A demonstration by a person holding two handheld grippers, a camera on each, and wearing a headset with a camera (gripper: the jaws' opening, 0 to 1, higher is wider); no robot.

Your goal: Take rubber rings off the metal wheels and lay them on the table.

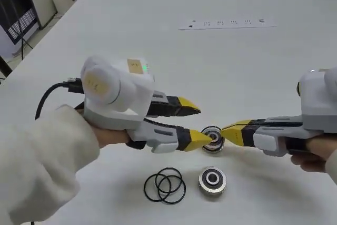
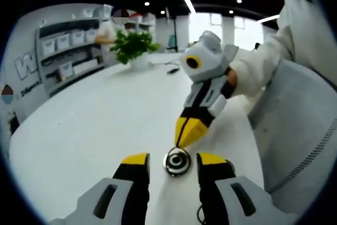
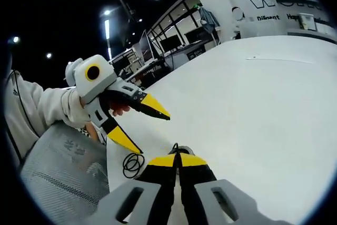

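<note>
- My left gripper (image 1: 202, 124) has its jaws wide open, the lower tip against the wheel (image 1: 213, 139) at centre frame, clamping nothing.
- My right gripper (image 1: 225, 129) has its jaws pressed together at that wheel's rim; I can't tell if they pinch a ring.
- At lower centre, the second wheel (image 1: 212, 179) sits with loose rubber rings (image 1: 165, 185) just to its left.

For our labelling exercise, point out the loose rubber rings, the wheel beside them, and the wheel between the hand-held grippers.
Loose rubber rings (image 1: 164, 185): head view, middle of the overlapping cluster.
Near wheel (image 1: 212, 179): head view, its dark centre hub.
Far wheel (image 1: 214, 137): head view, its centre.
</note>
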